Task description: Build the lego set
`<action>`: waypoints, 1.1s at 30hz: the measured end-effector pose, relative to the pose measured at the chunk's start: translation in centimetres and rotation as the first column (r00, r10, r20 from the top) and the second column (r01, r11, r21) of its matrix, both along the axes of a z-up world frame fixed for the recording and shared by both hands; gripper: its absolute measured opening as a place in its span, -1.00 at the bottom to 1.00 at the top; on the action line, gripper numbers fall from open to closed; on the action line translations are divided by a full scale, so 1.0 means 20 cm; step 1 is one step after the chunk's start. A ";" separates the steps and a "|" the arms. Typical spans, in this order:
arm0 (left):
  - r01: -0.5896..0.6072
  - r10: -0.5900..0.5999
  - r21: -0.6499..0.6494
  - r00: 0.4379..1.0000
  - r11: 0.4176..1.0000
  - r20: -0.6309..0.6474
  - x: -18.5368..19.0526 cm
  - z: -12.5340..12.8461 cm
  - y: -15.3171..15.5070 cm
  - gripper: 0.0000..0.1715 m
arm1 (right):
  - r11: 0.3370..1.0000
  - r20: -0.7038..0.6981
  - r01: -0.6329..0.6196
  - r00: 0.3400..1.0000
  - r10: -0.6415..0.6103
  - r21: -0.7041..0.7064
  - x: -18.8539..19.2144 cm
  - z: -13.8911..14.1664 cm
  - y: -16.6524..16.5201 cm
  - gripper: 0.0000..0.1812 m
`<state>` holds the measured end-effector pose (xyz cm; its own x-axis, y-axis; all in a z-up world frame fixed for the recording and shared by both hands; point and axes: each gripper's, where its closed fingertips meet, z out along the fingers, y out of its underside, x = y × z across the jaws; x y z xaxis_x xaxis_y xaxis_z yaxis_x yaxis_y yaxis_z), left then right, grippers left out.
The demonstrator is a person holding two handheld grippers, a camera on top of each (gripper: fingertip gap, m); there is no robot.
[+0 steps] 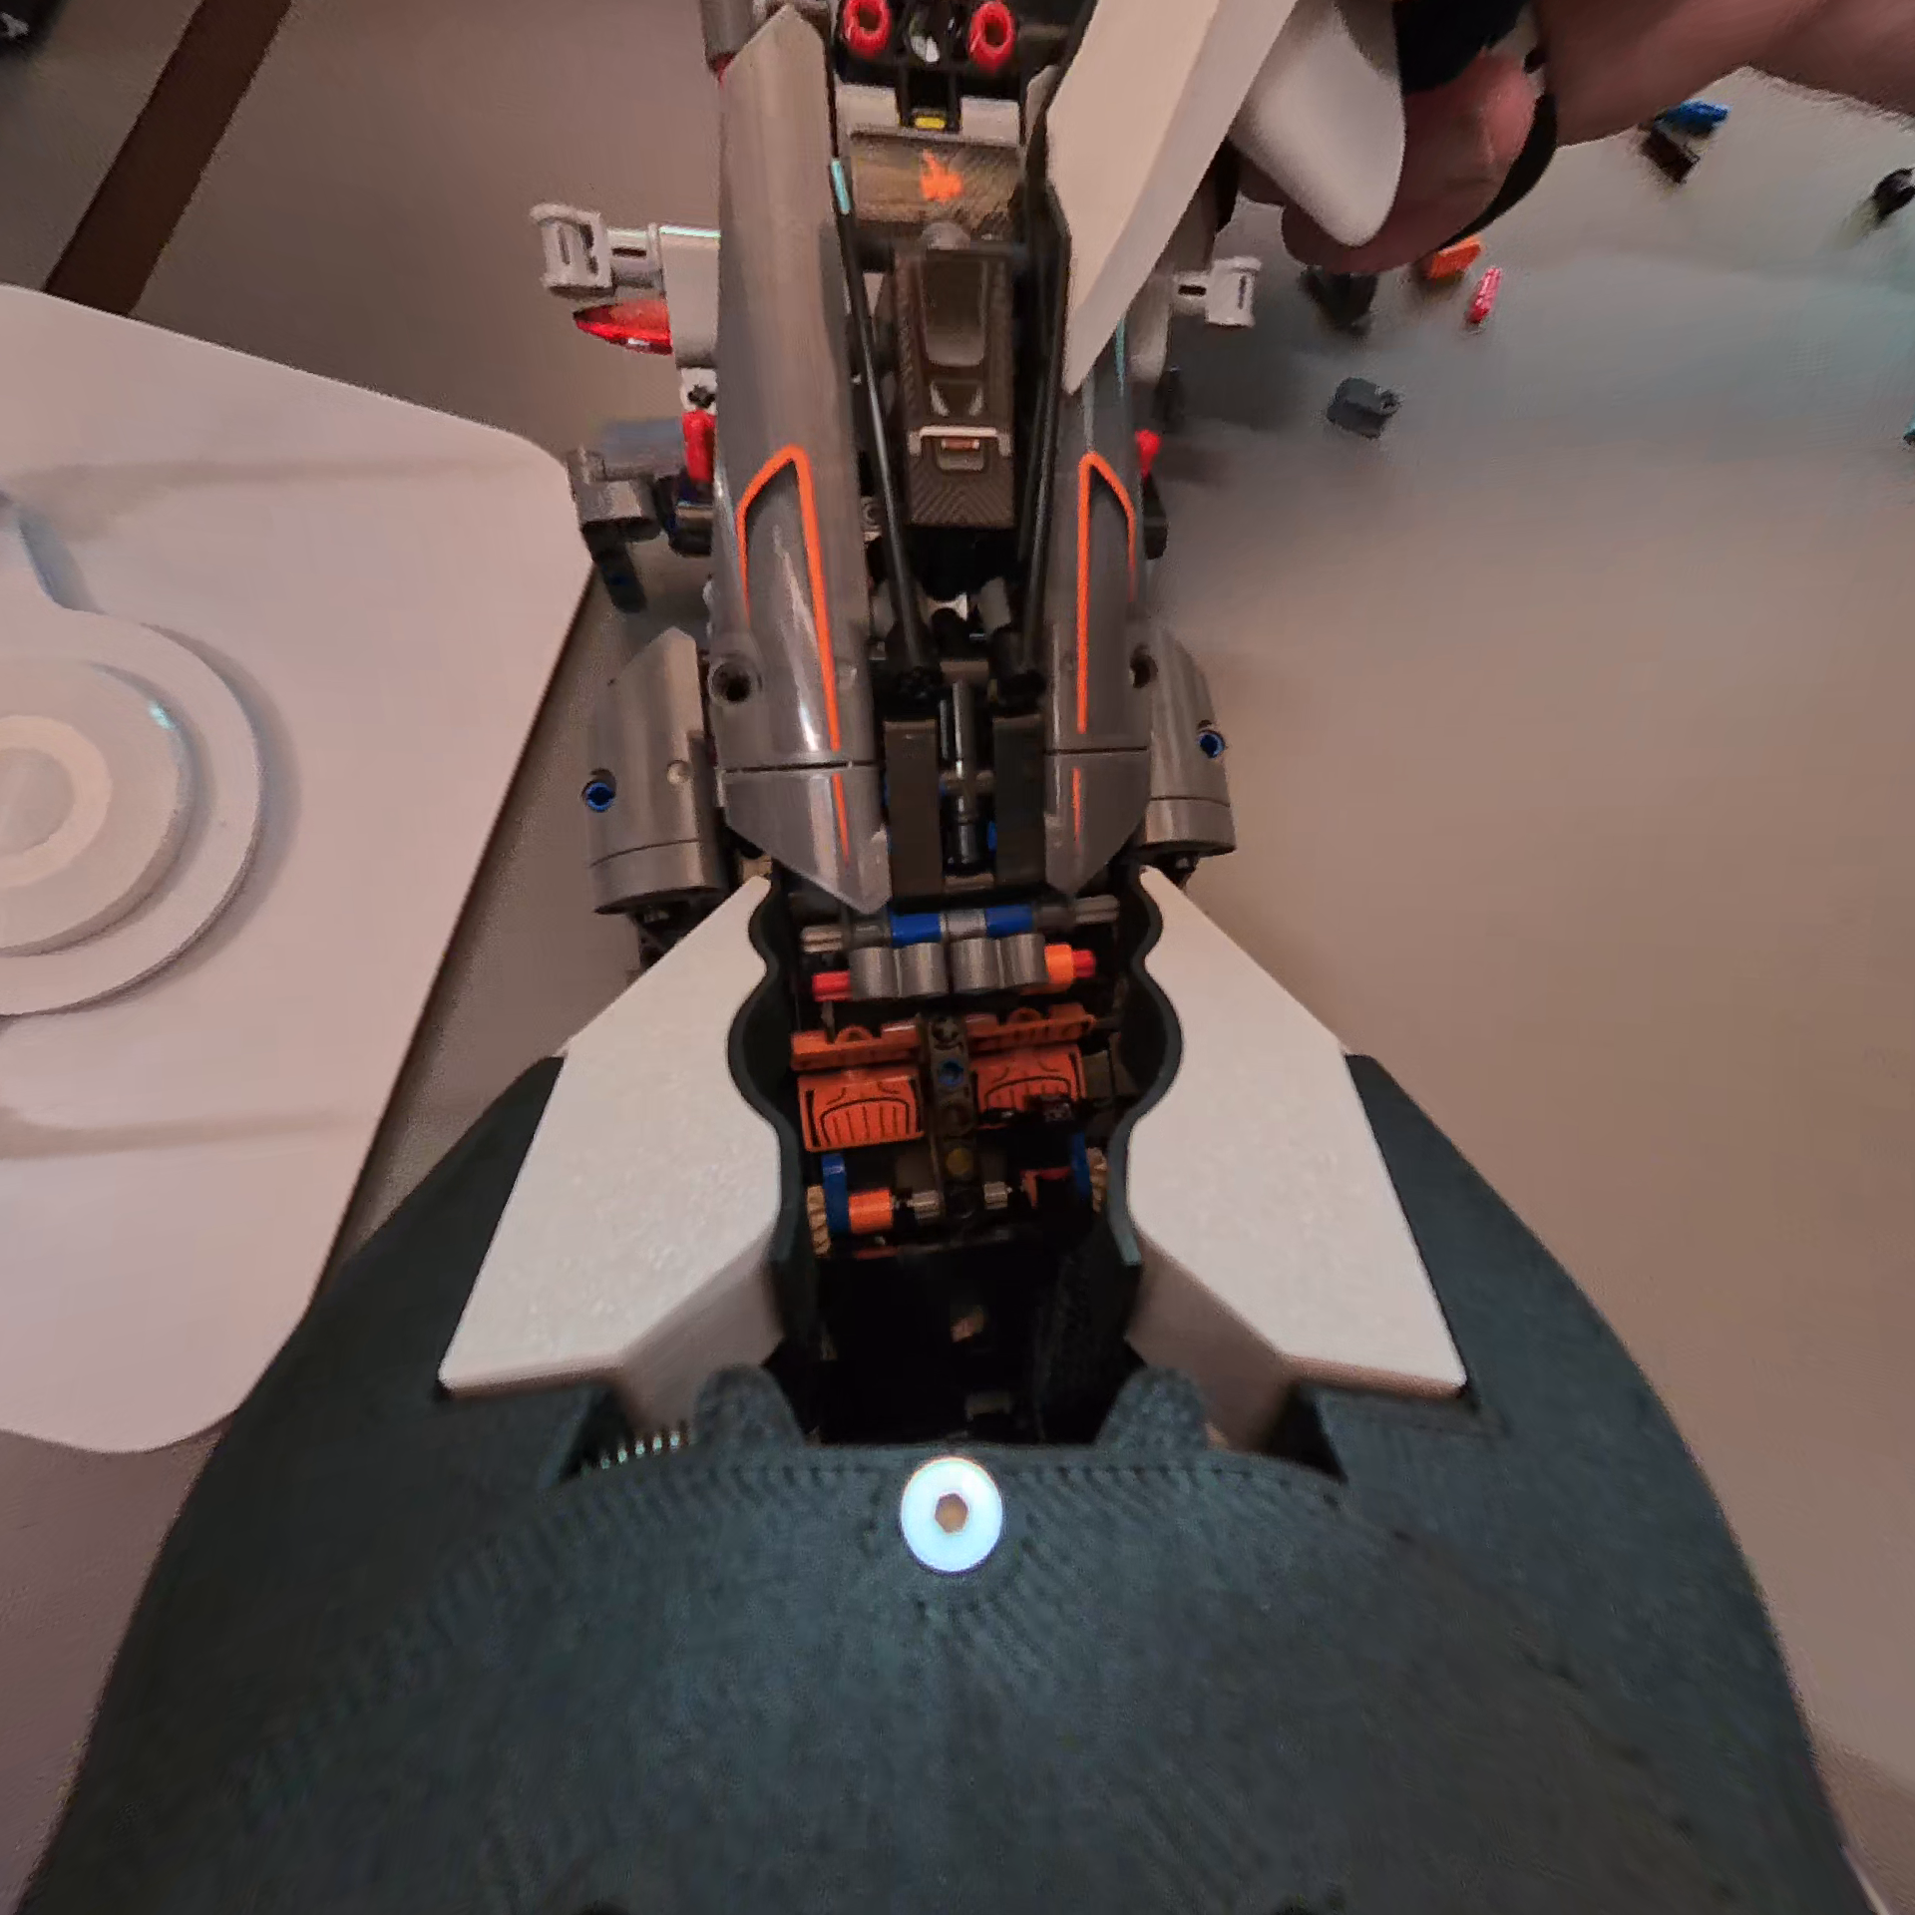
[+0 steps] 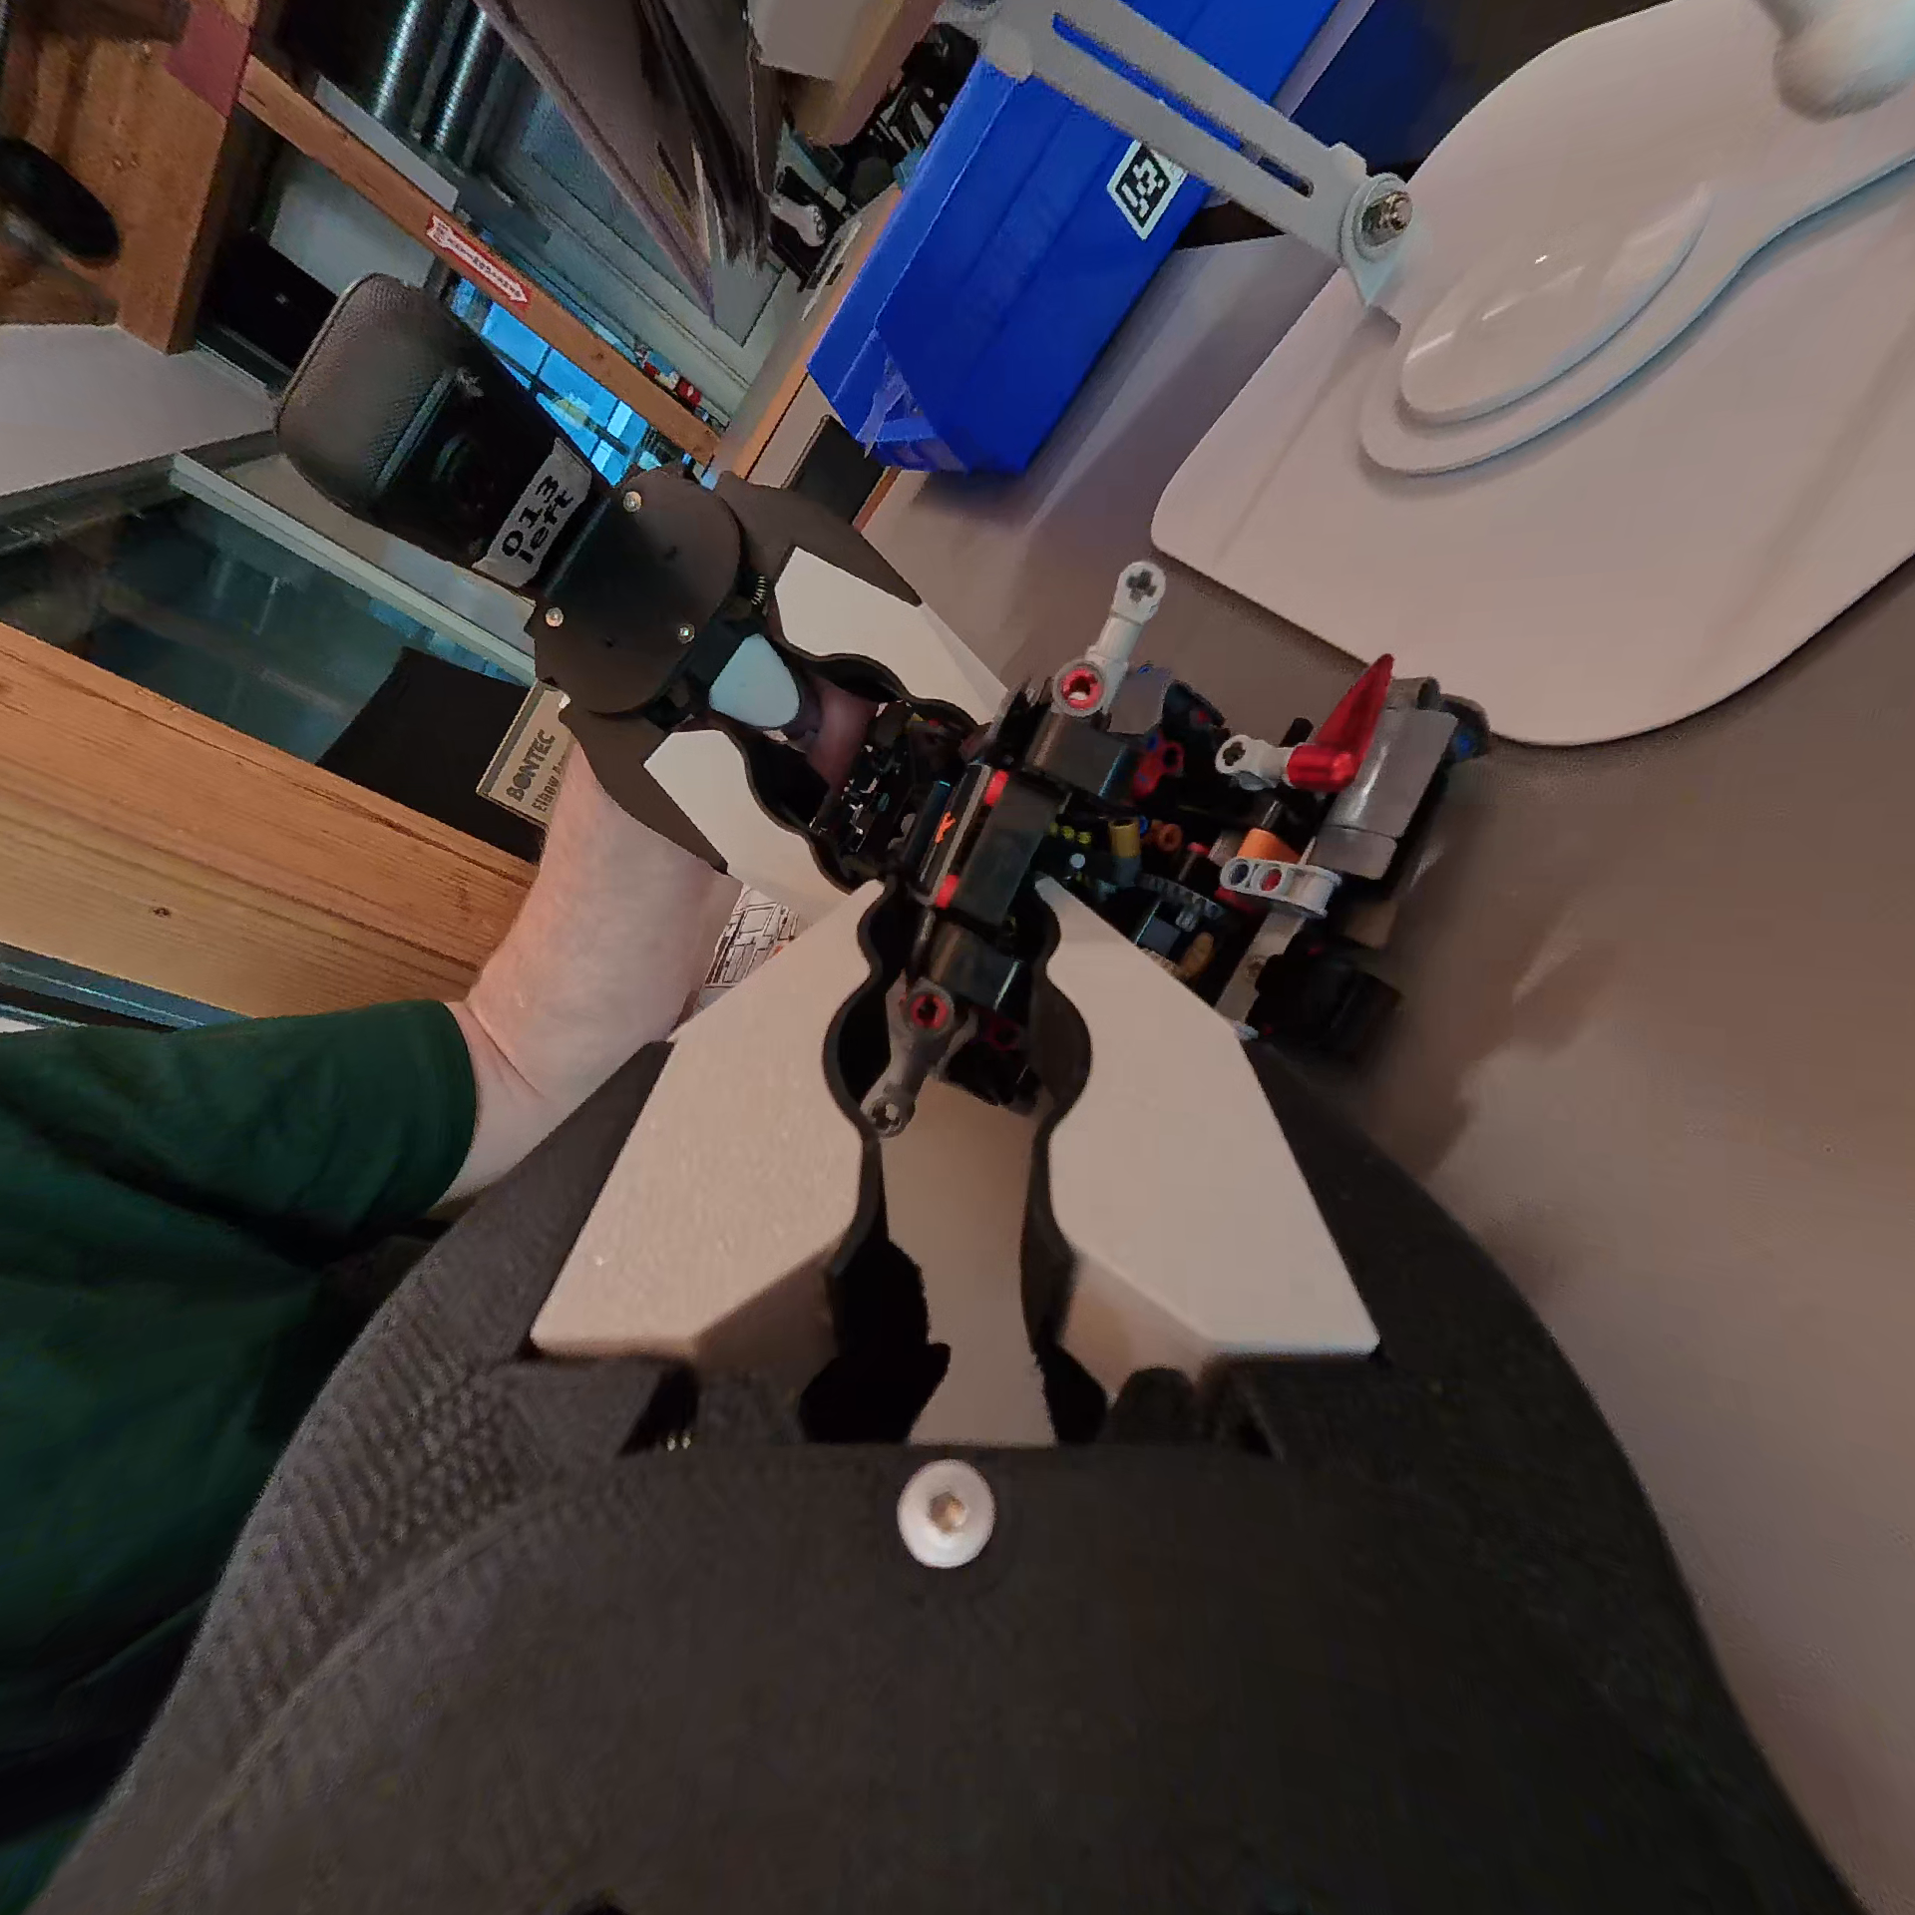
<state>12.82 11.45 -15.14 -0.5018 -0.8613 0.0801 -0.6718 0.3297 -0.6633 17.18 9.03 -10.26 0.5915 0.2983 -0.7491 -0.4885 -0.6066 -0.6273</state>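
Observation:
The lego model (image 1: 933, 518) is a grey car body with orange stripes and an orange and black inner frame. It lies lengthwise between my two grippers, over the table. My left gripper (image 1: 953, 902) has its white fingers (image 1: 642, 1140) closed on the sides of the model's near end. The right gripper's white finger (image 1: 1140, 187) reaches the far end at the top right. In the right wrist view my right gripper (image 2: 959, 902) is closed on the black end of the model (image 2: 1088, 808), beside a grey lever (image 2: 917, 1057). The left gripper (image 2: 808, 746) holds the other end.
A white moulded board (image 1: 259, 933) lies left of the model and also shows in the right wrist view (image 2: 1554, 518). Several loose pieces (image 1: 1363, 404) lie on the table at the top right. A blue bin (image 2: 1036, 259) stands behind. A person's arm in a green sleeve (image 2: 207, 1244) is on the left. About 7 cm separates my left fingertips from my right.

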 end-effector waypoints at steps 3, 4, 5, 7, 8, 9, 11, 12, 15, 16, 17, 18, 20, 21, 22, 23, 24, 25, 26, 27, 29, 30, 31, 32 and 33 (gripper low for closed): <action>0.010 -0.010 -0.006 1.000 1.000 -0.013 -0.03 0.00 -0.04 -0.30 | 1.000 0.015 -0.009 1.000 0.009 -0.001 -0.04 0.01 -0.05 -0.79; 0.008 -0.008 -0.007 1.000 1.000 -0.012 -0.04 0.00 -0.06 -0.30 | 1.000 0.015 -0.011 1.000 0.011 0.001 -0.05 0.02 -0.06 -0.79; 0.005 -0.005 -0.009 1.000 1.000 -0.012 -0.05 0.00 -0.09 -0.29 | 1.000 0.008 -0.013 1.000 0.013 0.003 -0.06 0.03 -0.08 -0.80; -0.006 0.006 -0.013 1.000 1.000 -0.017 -0.08 0.00 -0.14 -0.29 | 1.000 0.003 -0.026 1.000 0.026 0.004 -0.09 0.04 -0.12 -0.79; -0.021 0.020 -0.014 1.000 1.000 -0.022 -0.09 0.00 -0.16 -0.29 | 1.000 0.003 -0.029 1.000 0.029 0.007 -0.10 0.04 -0.13 -0.79; -0.031 0.031 -0.011 0.999 0.999 -0.021 -0.10 0.00 -0.18 -0.29 | 0.999 0.001 -0.033 0.999 0.033 0.006 -0.11 0.04 -0.15 -0.79; -0.047 0.047 -0.009 0.999 0.999 -0.015 -0.13 0.00 -0.22 -0.29 | 0.999 -0.004 -0.036 0.999 0.036 0.007 -0.13 0.03 -0.19 -0.78; -0.053 0.053 -0.006 0.999 0.999 -0.014 -0.14 0.00 -0.24 -0.29 | 0.999 -0.008 -0.035 0.999 0.035 0.007 -0.14 0.03 -0.20 -0.78; -0.055 0.055 -0.001 0.998 0.998 -0.020 -0.16 -0.01 -0.27 -0.29 | 1.000 -0.021 -0.028 0.999 0.029 0.007 -0.16 0.02 -0.23 -0.78; -0.055 0.055 -0.001 0.998 0.998 -0.019 -0.16 -0.01 -0.27 -0.29 | 1.000 -0.024 -0.022 0.999 0.022 0.005 -0.16 0.02 -0.23 -0.76; -0.056 0.056 -0.002 0.998 0.998 -0.019 -0.16 -0.01 -0.27 -0.29 | 1.000 -0.018 -0.016 1.000 0.016 0.002 -0.17 0.01 -0.23 -0.74; -0.056 0.056 -0.002 0.998 0.998 -0.018 -0.16 -0.01 -0.27 -0.29 | 1.000 -0.006 -0.019 1.000 0.019 -0.002 -0.19 0.01 -0.23 -0.67; -0.055 0.055 0.002 0.998 0.998 -0.012 -0.16 -0.01 -0.27 -0.29 | 0.999 0.023 -0.030 0.999 0.030 -0.023 -0.23 -0.02 -0.23 -0.58; -0.054 0.054 0.004 0.999 0.999 -0.008 -0.16 -0.01 -0.27 -0.29 | 0.999 0.041 -0.020 0.999 0.021 -0.034 -0.24 -0.04 -0.23 -0.65; -0.052 0.052 0.006 0.999 0.999 -0.005 -0.16 -0.01 -0.27 -0.29 | 0.999 0.064 0.001 0.998 0.002 -0.038 -0.23 -0.05 -0.22 -0.71; -0.051 0.051 0.004 0.999 0.999 -0.003 -0.16 -0.01 -0.27 -0.29 | 0.999 0.070 0.004 0.998 -0.001 -0.039 -0.24 -0.05 -0.22 -0.72; -0.049 0.049 0.001 0.999 0.999 0.000 -0.16 -0.01 -0.27 -0.29 | 0.999 0.057 -0.002 0.998 0.004 -0.035 -0.25 -0.05 -0.21 -0.71; -0.048 0.048 -0.001 0.999 0.999 0.001 -0.16 -0.01 -0.27 -0.29 | 1.000 0.057 0.004 0.998 -0.003 -0.029 -0.25 -0.04 -0.21 -0.75; -0.049 0.049 -0.003 0.999 0.999 0.001 -0.16 -0.01 -0.27 -0.29 | 1.000 0.058 0.010 0.998 -0.008 -0.026 -0.25 -0.04 -0.20 -0.75; -0.048 0.048 -0.007 0.999 0.999 0.001 -0.16 -0.01 -0.27 -0.29 | 1.000 0.046 0.008 0.999 -0.007 -0.026 -0.25 -0.03 -0.20 -0.75; -0.048 0.048 -0.014 0.999 0.999 0.004 -0.16 -0.01 -0.27 -0.29 | 0.999 0.018 0.013 1.000 -0.013 -0.032 -0.25 -0.03 -0.19 -0.76; -0.048 0.048 -0.013 0.999 0.999 0.005 -0.16 -0.01 -0.27 -0.29 | 0.999 0.005 0.018 1.000 -0.018 -0.032 -0.25 -0.03 -0.19 -0.76; -0.047 0.048 -0.010 0.999 0.999 0.007 -0.16 -0.01 -0.27 -0.29 | 0.999 -0.008 0.017 1.000 -0.017 -0.034 -0.25 -0.03 -0.19 -0.76; -0.047 0.047 -0.007 0.999 0.999 0.007 -0.16 -0.01 -0.27 -0.28 | 0.999 -0.016 0.021 1.000 -0.022 -0.037 -0.25 -0.02 -0.19 -0.77; -0.045 0.045 -0.001 0.999 0.999 0.008 -0.16 -0.01 -0.27 -0.29 | 0.999 -0.019 0.030 0.999 -0.031 -0.039 -0.25 -0.02 -0.19 -0.77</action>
